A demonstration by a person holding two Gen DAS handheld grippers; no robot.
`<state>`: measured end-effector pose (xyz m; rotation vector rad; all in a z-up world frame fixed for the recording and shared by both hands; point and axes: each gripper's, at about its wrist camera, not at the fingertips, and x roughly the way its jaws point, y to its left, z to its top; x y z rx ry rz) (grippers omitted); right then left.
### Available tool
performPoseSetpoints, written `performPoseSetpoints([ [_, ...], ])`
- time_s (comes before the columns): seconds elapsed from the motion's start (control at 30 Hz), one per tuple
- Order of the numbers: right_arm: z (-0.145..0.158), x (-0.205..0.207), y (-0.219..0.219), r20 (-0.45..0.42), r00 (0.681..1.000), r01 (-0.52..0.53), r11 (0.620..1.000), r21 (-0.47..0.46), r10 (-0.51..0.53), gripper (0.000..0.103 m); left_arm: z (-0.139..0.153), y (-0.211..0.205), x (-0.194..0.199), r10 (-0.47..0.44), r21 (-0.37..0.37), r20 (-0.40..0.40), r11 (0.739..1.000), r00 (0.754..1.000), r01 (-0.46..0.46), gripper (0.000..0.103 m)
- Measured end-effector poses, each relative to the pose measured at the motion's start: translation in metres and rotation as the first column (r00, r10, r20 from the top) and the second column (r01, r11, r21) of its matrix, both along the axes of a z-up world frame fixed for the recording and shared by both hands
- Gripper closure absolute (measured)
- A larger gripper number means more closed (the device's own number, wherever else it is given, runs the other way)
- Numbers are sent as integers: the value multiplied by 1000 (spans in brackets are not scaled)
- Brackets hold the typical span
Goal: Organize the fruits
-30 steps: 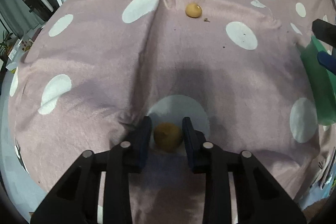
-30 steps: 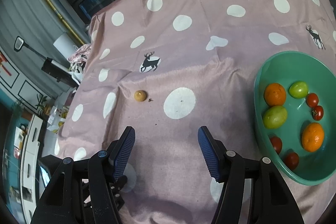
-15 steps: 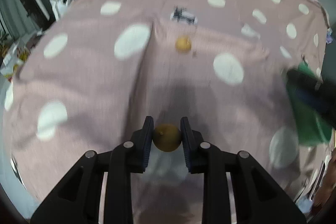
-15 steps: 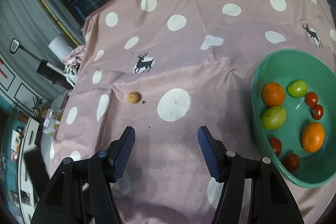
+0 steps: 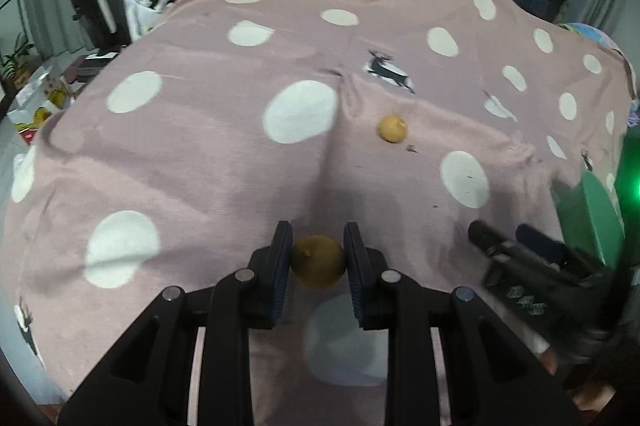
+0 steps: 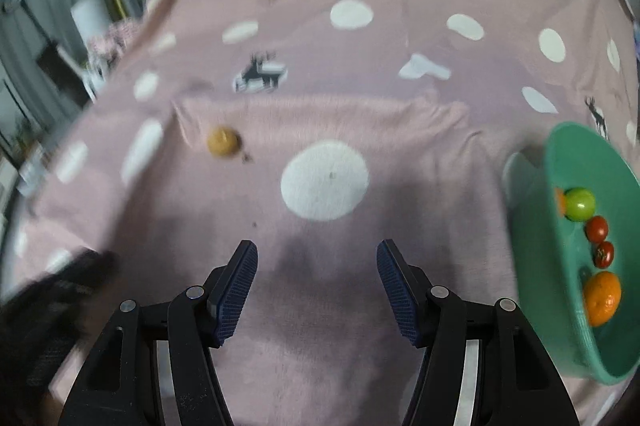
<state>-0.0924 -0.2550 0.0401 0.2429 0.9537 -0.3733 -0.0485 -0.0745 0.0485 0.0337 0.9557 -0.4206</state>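
A small brown round fruit (image 5: 318,261) sits clamped between the blue pads of my left gripper (image 5: 317,246), raised a little above the pink spotted cloth (image 5: 200,154). Farther off on the cloth lies a second brown fruit (image 5: 393,128), seen also in the right wrist view (image 6: 222,142). My right gripper (image 6: 317,262) hangs open over the cloth with nothing between its fingers; from the left wrist view the right gripper (image 5: 516,240) shows as a dark shape at the right. The green bowl (image 6: 576,162) at the right holds an orange, a green fruit and small red tomatoes.
The cloth covers a table whose left edge drops toward a cluttered floor with boxes and a black stand (image 5: 92,6). Dark windows run along the back. A small crumb (image 6: 247,158) lies beside the loose fruit.
My left gripper has lifted the brown fruit off the white dot and tilted up. The right gripper came down and moved left, so the bowl now sits at the right edge.
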Motion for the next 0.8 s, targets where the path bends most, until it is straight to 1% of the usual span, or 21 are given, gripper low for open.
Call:
performPoseSetpoints([
  [0.1,-20,8,9,-82,997,-8,999,-37,4,40,0,10,4,7,-23,-25,1000,1000,-8,77],
  [0.13,-24,9,12,-89,996,-16,999,-46,12,40,0,13,4,12,-38,-33,999,999,-13,77],
  [0.17,-22,8,13,-70,998,-15,998,-58,10,40,1,15,5,16,-43,-33,999,999,-17,77],
  [0.23,-22,9,15,-77,997,-16,995,-93,9,39,2,17,5,26,-39,-24,999,999,-27,77],
  [0.3,-22,8,15,-68,998,-17,995,-101,10,35,2,17,3,32,-26,-14,999,999,-32,77],
  [0.37,-23,7,9,-61,998,0,998,-64,-4,33,1,17,4,35,-17,-14,999,999,-35,77],
  [0.4,-24,5,3,-54,998,18,999,-27,-19,25,1,17,5,35,-18,-18,999,999,-35,77],
  [0.43,-24,6,1,-62,998,27,999,-18,-28,13,0,16,5,32,-17,-23,999,999,-33,77],
  [0.5,-27,9,1,-92,995,34,999,-15,-35,6,-1,16,5,30,-10,-24,999,999,-30,77],
  [0.53,-29,10,2,-104,994,20,1000,-13,-21,3,-1,15,5,31,-4,-20,1000,999,-31,77],
  [0.6,-30,13,4,-118,993,5,1000,-10,-6,1,-2,14,4,31,7,-15,999,999,-31,77],
  [0.8,-31,12,5,-118,993,5,1000,-11,-6,1,-4,13,1,31,27,-8,999,999,-31,77],
])
